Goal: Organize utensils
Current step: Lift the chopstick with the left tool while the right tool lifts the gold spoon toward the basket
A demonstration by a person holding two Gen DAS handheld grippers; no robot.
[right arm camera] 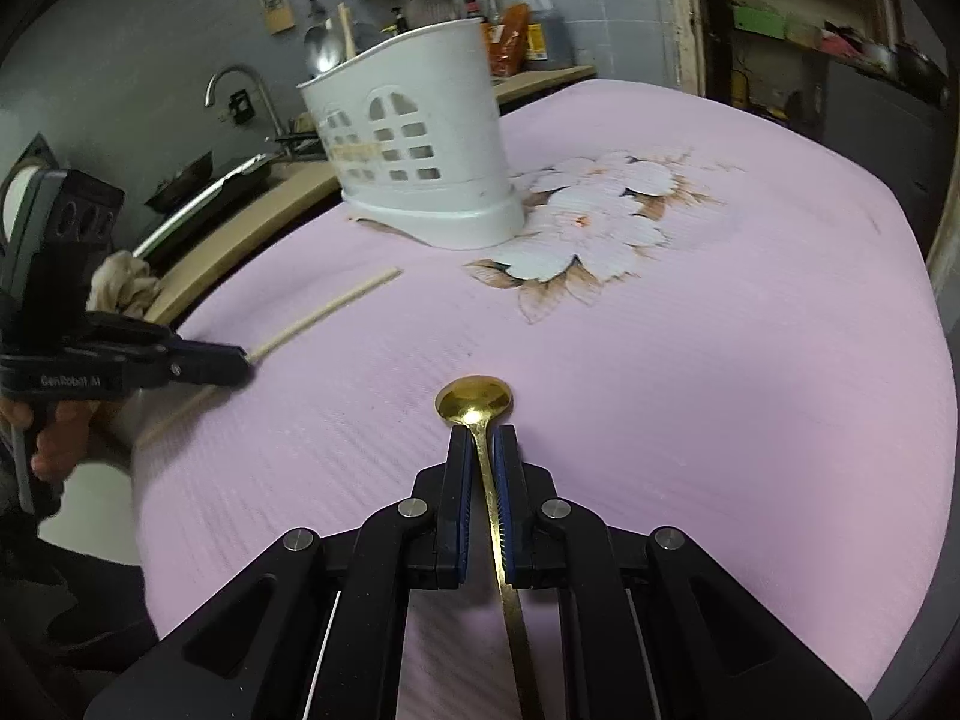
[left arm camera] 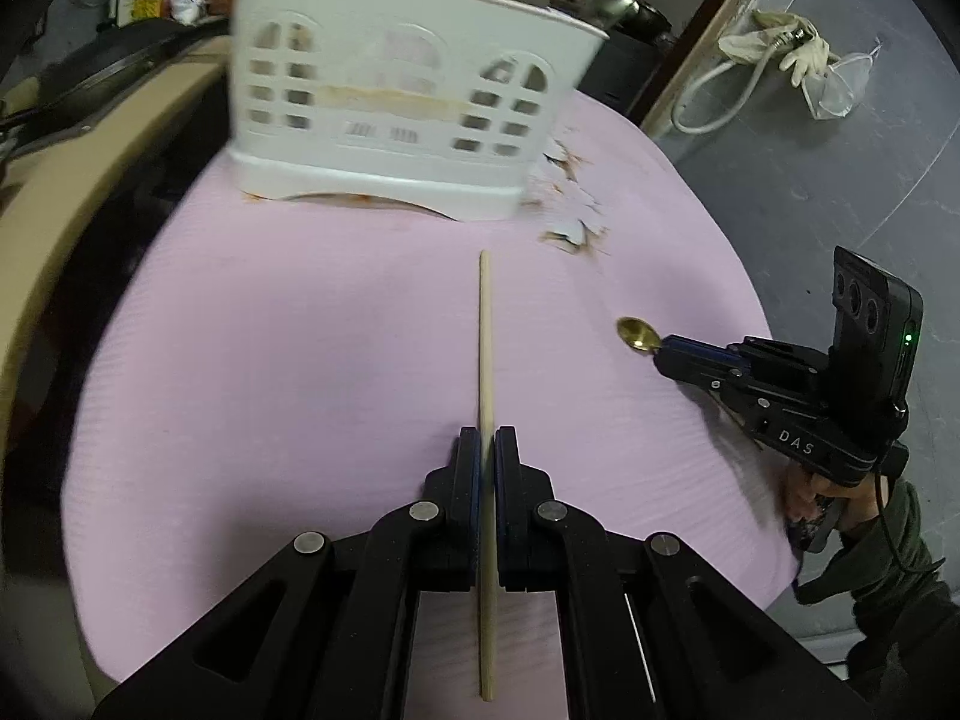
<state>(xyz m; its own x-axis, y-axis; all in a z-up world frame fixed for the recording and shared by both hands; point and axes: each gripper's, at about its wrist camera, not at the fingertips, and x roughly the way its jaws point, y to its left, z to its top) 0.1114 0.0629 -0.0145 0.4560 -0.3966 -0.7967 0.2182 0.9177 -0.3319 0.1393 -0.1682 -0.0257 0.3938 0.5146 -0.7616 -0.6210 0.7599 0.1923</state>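
Observation:
A white slotted utensil holder (left arm camera: 396,102) stands at the far side of the pink cloth; it also shows in the right wrist view (right arm camera: 414,162). My left gripper (left arm camera: 486,438) is shut on a pale wooden chopstick (left arm camera: 485,336), which points toward the holder. From the right wrist view the left gripper (right arm camera: 243,357) sits at the left with the chopstick (right arm camera: 336,306) sticking out. My right gripper (right arm camera: 483,435) is shut on the handle of a gold spoon (right arm camera: 474,399), bowl forward. In the left wrist view the right gripper (left arm camera: 660,354) is at the right with the spoon (left arm camera: 639,333).
The pink cloth (right arm camera: 720,390) with a white flower print (right arm camera: 600,216) covers the table. A counter with a sink and tap (right arm camera: 240,90) lies behind on the left. Bottles (right arm camera: 522,30) stand behind the holder. The table edge drops off at the right (left arm camera: 774,360).

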